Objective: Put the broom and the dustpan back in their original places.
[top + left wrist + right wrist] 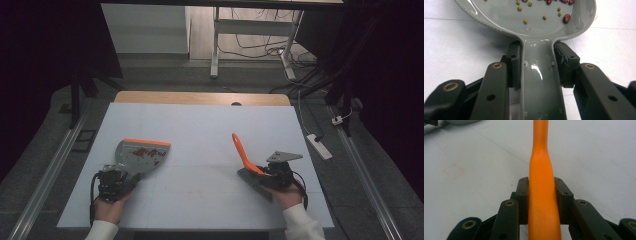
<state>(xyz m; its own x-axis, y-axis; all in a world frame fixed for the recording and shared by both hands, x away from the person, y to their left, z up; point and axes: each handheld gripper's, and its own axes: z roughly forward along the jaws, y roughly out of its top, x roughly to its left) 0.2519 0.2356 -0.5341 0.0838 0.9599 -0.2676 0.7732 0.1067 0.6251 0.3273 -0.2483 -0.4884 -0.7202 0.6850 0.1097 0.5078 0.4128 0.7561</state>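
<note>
Since your left gripper [537, 68] is clamped on the light, stiff grey plastic dustpan's [140, 155] slick handle and your right gripper [541, 192] on the orange brush handle [541, 170], keep the pan level or the beans [544, 10] roll.

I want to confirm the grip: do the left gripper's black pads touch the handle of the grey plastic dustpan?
Touching. In the left gripper view, both pads press against the sides of the grey dustpan handle, with no gap.
</note>
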